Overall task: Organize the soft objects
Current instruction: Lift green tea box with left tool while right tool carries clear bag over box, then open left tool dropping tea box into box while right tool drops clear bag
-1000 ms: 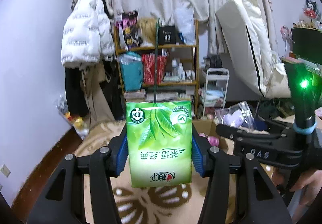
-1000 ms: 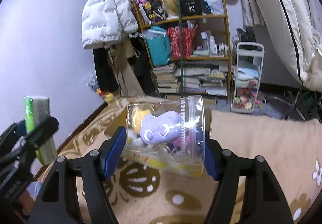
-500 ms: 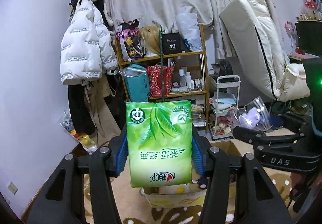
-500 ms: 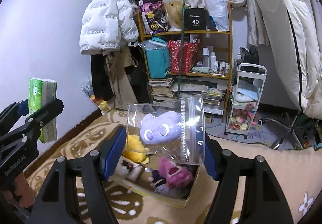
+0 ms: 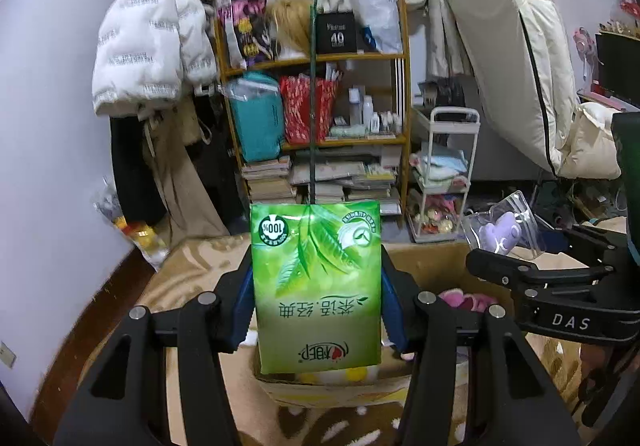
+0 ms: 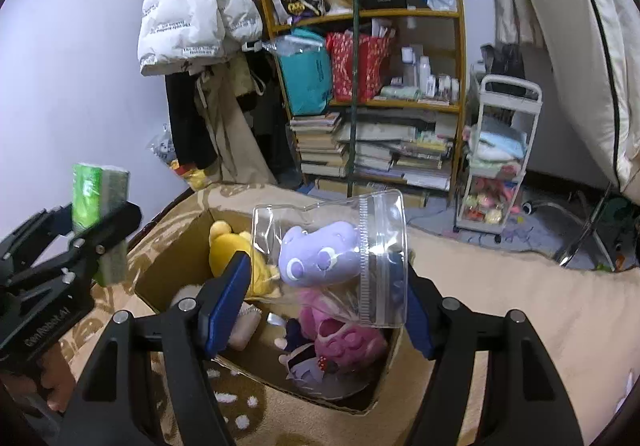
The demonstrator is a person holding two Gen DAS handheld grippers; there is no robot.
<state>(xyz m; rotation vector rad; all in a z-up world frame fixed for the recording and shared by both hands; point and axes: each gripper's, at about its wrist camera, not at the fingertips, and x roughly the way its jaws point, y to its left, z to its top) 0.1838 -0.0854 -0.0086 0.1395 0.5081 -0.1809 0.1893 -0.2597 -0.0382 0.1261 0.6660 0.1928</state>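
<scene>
Left wrist view: the left gripper (image 5: 318, 310) clamps a green tissue pack (image 5: 316, 286) upright between its blue fingers (image 5: 243, 306), narrowly set, above a cardboard box (image 5: 424, 270). Right wrist view: the right gripper (image 6: 326, 306) has its fingers (image 6: 226, 306) set wider, pinching a clear zip bag (image 6: 340, 254) holding a purple plush (image 6: 320, 254), over the box (image 6: 176, 266) of plush toys (image 6: 344, 342) on the floor.

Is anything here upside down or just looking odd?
Yes. The green tissue pack, clamped in the left gripper, is upside down, so its print reads inverted. The mattress leans against the wall rather than lying flat. The cardboard box of plush toys looks crammed but undamaged.
</scene>
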